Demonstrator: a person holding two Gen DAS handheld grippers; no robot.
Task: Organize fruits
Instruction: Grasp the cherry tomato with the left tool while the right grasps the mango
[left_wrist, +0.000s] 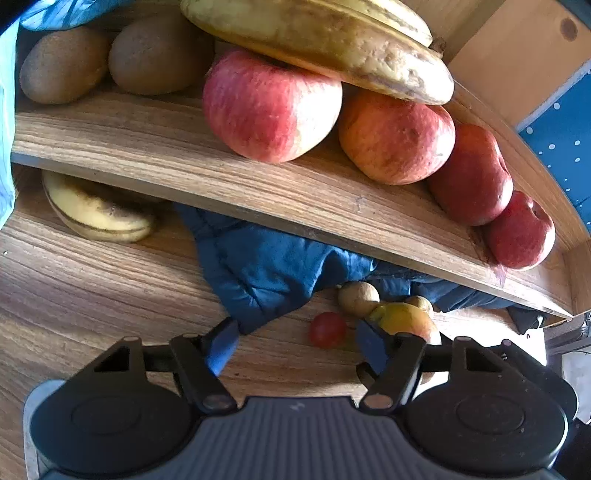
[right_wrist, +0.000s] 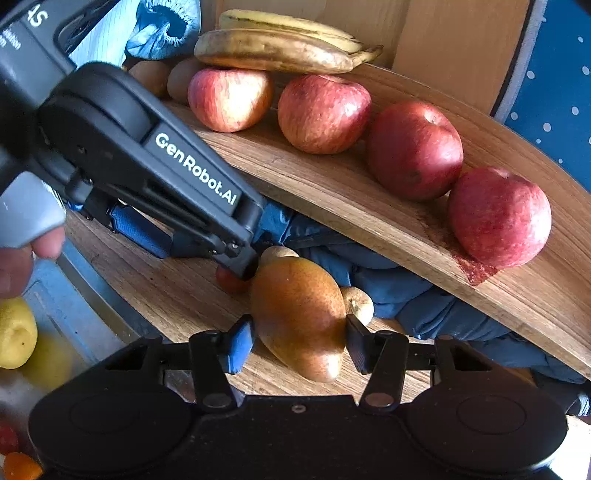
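Note:
My right gripper (right_wrist: 299, 347) is shut on a brown-orange pear (right_wrist: 299, 314), pads against both sides, low over the lower wooden board (right_wrist: 166, 295). The pear (left_wrist: 406, 319) also shows in the left wrist view, partly behind one finger. My left gripper (left_wrist: 297, 345) is open. A small red fruit (left_wrist: 327, 329) lies on the board just ahead of its gap. In the right wrist view the left gripper's black housing (right_wrist: 184, 177) reaches in from the upper left, its tip right above the red fruit (right_wrist: 231, 282).
The curved upper shelf (left_wrist: 258, 199) holds several red apples (left_wrist: 271, 107), two kiwis (left_wrist: 159, 55) and bananas (left_wrist: 321, 40). Below lie a blue padded cloth (left_wrist: 266, 266), another banana (left_wrist: 96, 214) and small tan fruits (left_wrist: 358, 297). A yellow fruit (right_wrist: 14, 332) sits off the board's left edge.

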